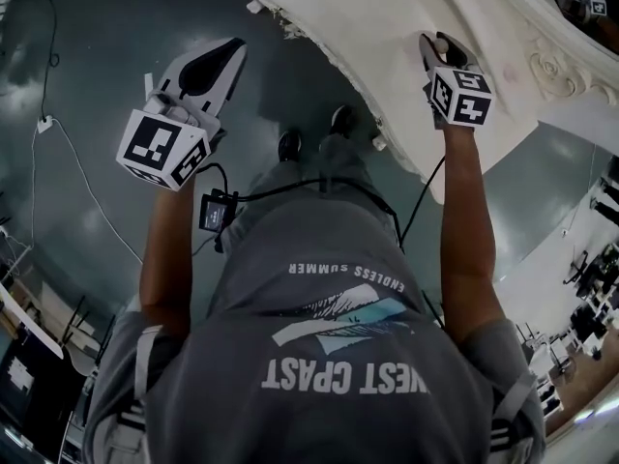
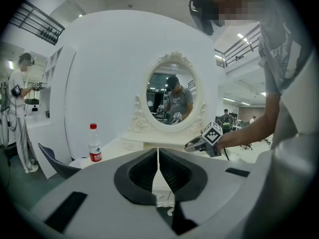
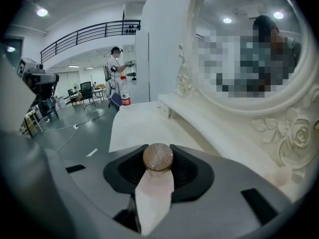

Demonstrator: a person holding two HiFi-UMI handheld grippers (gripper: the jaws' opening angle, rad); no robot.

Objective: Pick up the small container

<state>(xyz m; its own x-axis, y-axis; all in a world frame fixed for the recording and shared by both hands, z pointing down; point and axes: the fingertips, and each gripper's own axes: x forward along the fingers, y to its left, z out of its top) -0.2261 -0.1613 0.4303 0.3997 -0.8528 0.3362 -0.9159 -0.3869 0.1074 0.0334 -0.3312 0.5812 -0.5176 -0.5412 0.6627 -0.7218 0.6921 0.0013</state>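
Note:
The small container is a pale jar with a round brown lid. My right gripper is shut on it, the dark pads pressing both sides just under the lid. In the head view this gripper is over the near edge of the white dressing table, and the container's lid shows at its tip. My left gripper hangs off the table's left over the floor, its jaws shut with nothing between them. The head view shows it well left of the table.
A carved oval mirror stands at the back of the table. A red-capped water bottle sits on the table's left end. A small white drawer box is under the mirror. Cables run over the grey floor. Another person stands at far left.

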